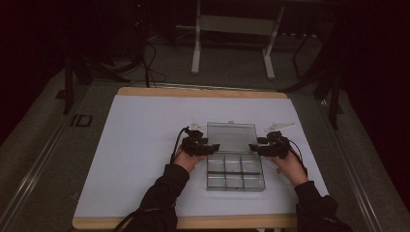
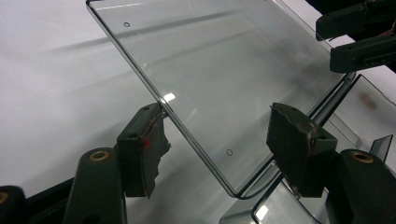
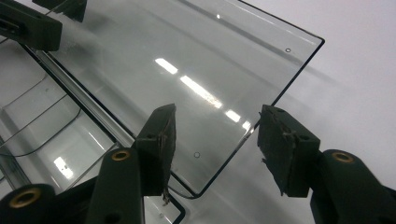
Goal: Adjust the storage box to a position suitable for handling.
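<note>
Black jaws of the left gripper (image 2: 215, 140) are standing wide open right at the lens, straddling the near-hinge corner of the clear hinged plastic lid (image 2: 219, 70) without pinching it; the lid's edge is running between the two pads, touching the left pad at most. Same picture on the other side: the right gripper (image 3: 215, 140) is gaping, jaws either side of the lid's opposite side edge, nothing clamped.

In the high view the clear plastic compartment box (image 1: 235, 173) is sitting a little right of centre on the white table sheet (image 1: 135, 145), with six bare cells toward the person. Lid (image 1: 231, 137) is lying swung open toward 12 o'clock, hinge along the box's far wall. Left gripper (image 1: 207, 147) is flanking the hinge line at 9 o'clock, right gripper (image 1: 261, 148) at 3 o'clock. Two small pale pieces are lying on the sheet at about 10 and 2 o'clock of the lid; can't tell what they are.

Handling judgement:
- Box looks light; a one-sided push will likely be sliding it on the smooth sheet, so working both sides together makes sense.
- Lid is thin, stiff, glossy, so probably slippery under the pads and prone to flexing or cracking if squeezed hard.
- Best hold: pinching the lid's side edges through its thickness, near the free corners at 12 o'clock for leverage, then swinging toward 6 o'clock.
- Hinge looks like the weak spot; avoid twisting it unevenly.
</note>
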`<state>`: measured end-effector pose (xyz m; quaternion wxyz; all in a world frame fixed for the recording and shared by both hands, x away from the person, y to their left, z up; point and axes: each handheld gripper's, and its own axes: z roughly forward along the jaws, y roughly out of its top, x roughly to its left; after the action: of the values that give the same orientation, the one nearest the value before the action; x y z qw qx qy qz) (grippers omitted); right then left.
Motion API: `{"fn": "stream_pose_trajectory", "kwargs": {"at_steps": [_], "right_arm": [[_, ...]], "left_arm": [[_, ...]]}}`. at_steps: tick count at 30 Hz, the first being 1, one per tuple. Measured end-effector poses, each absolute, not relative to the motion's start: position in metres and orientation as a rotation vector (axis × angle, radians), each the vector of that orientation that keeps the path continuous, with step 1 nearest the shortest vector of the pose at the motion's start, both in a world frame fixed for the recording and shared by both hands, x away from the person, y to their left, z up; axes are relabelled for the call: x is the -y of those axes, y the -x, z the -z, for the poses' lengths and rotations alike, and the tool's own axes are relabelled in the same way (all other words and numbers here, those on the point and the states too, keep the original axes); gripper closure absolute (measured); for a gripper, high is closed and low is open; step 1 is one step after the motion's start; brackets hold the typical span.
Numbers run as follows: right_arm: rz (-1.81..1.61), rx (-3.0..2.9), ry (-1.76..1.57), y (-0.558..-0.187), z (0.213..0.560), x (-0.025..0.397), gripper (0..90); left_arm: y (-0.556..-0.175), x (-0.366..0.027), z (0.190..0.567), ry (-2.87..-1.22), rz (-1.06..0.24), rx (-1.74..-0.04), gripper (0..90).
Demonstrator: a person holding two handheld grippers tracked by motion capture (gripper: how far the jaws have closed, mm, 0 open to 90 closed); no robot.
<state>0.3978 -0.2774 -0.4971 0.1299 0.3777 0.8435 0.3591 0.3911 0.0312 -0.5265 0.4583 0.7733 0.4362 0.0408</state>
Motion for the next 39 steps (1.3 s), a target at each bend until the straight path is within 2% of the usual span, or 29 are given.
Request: {"fn": "stream_pose_trajectory", "kwargs": {"at_steps": [10, 15, 20, 31, 35, 39], "right_arm": [[-1.026, -2.471, -1.106, -0.399, 0.499, 0.276, 44.8], [-1.036, -2.480, -1.095, -0.398, 0.495, 0.276, 41.9], [-1.041, -2.484, -1.088, -0.397, 0.488, 0.277, 40.2], [-1.019, -2.543, -1.037, -0.388, 0.475, 0.284, 35.9], [-0.987, -2.561, -1.022, -0.384, 0.474, 0.288, 31.6], [-0.967, -2.582, -0.995, -0.378, 0.472, 0.295, 31.8]], "left_arm": [[-0.389, -0.029, 0.523, -1.934, -0.165, -1.062, 34.3], [-0.385, -0.029, 0.517, -1.937, -0.182, -1.020, 16.1], [-0.380, -0.030, 0.509, -1.964, -0.187, -0.971, 2.7], [-0.359, -0.039, 0.495, -1.986, -0.202, -0.916, 2.5], [-0.350, -0.046, 0.491, -1.989, -0.206, -0.906, 2.5], [-0.342, -0.055, 0.489, -1.988, -0.215, -0.908, 2.5]]}}
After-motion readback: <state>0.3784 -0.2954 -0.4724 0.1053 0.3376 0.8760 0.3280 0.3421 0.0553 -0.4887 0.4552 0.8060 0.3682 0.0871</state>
